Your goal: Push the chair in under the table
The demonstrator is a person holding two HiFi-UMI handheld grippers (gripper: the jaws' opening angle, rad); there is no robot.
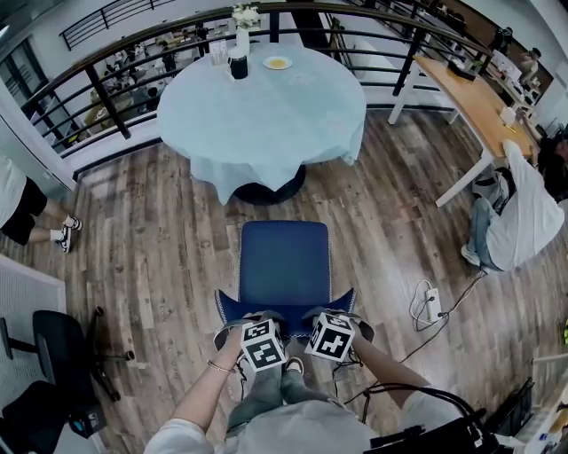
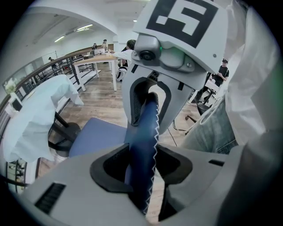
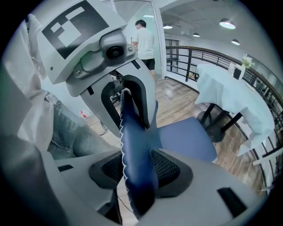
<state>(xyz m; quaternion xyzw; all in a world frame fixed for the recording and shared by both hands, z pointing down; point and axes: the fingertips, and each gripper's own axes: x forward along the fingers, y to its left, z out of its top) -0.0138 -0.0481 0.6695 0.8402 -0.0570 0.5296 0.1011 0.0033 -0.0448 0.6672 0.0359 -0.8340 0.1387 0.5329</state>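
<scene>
Seen from the head view above, a round table (image 1: 266,111) under a pale cloth stands by a dark railing (image 1: 106,97). Near its far edge a white vase (image 1: 242,42) holds white flowers (image 1: 245,15). A small plate (image 1: 277,63) beside it carries something yellow, too small to name. A black cup (image 1: 238,67) stands against the vase; what is in it cannot be seen.

A blue chair (image 1: 284,262) stands on the wood floor, facing the table and not under it. A strip of floor shows between the seat's front edge and the hanging cloth. The person stands behind the backrest.

The left gripper (image 1: 253,321) and right gripper (image 1: 333,317) sit side by side on the top edge of the backrest. Each is clamped on it, and each gripper's own view shows the white-stitched edge running between its pads.

Only the head view shows the tabletop. It also shows a wooden desk (image 1: 475,97) at right with a seated person (image 1: 524,208), a power strip (image 1: 433,304) on the floor and a black office chair (image 1: 53,350) at lower left.

Only the gripper views look beneath the cloth, where dark legs meet a round black base (image 3: 216,132). The right gripper view alone shows a person (image 3: 143,39) standing by a glass door. The left gripper view alone shows another person (image 2: 223,70) standing at far right.
</scene>
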